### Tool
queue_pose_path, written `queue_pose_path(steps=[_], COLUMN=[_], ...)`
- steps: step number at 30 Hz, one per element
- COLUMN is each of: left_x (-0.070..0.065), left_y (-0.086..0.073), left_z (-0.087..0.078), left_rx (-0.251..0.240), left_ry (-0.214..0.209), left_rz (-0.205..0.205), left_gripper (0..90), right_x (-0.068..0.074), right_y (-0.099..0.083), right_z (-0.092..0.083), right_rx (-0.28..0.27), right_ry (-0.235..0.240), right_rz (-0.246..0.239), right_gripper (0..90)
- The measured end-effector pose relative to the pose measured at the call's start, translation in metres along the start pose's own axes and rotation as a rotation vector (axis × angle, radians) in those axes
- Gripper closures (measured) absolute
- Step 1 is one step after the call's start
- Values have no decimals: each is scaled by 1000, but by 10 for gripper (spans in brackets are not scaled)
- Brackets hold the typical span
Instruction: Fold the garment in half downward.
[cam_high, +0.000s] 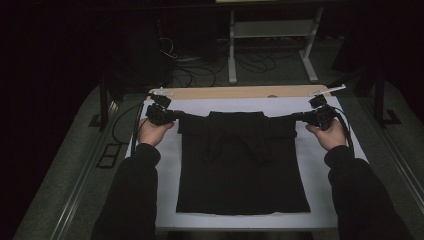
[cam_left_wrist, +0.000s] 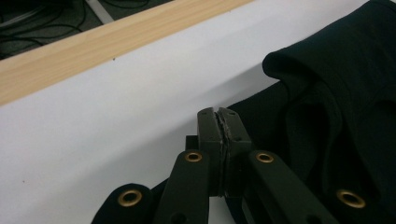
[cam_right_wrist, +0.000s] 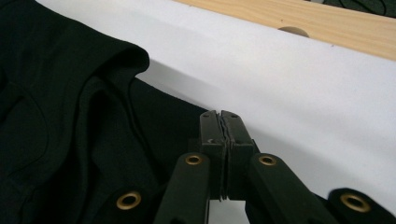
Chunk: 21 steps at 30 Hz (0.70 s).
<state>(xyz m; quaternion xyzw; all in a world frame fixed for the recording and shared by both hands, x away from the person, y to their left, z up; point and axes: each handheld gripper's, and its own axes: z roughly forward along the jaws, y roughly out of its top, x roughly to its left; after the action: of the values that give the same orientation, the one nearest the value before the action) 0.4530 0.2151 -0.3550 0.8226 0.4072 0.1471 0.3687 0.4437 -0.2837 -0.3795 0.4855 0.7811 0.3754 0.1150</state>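
Note:
A black garment lies flat on the white table top, its upper part folded over toward the front. Its top edge is pulled taut between my two grippers. My left gripper is shut on the garment's upper left corner; in the left gripper view the jaws are pressed together with dark cloth running off to the right. My right gripper is shut on the upper right corner; in the right gripper view its tips pinch the fabric that spreads to the left.
A wooden strip runs along the table's far edge, with a small round hole in it. Beyond the table stand a white metal frame and loose cables on the dark floor.

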Motion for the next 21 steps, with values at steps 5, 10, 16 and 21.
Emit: queue_pose_path(steps=[5,10,16,21], left_x=[1,2,3,6], left_y=[8,17,21,18], left_z=[-3,-3,2,11], left_rx=[-15,-30,-40,-13], left_ry=[12,18,20,18], left_rz=[27,39,38,25], left_gripper=[879,879,877,877], right_x=[0,-2,-4,-7], right_y=[7,13,18,16], right_z=[-1,-5,-7,-2], right_rx=[-9,-21,-30,-18], right_ry=[-11,-19,-27,-22], right_rz=[-5,-6,0,-2], right_gripper=[875,875,875,875])
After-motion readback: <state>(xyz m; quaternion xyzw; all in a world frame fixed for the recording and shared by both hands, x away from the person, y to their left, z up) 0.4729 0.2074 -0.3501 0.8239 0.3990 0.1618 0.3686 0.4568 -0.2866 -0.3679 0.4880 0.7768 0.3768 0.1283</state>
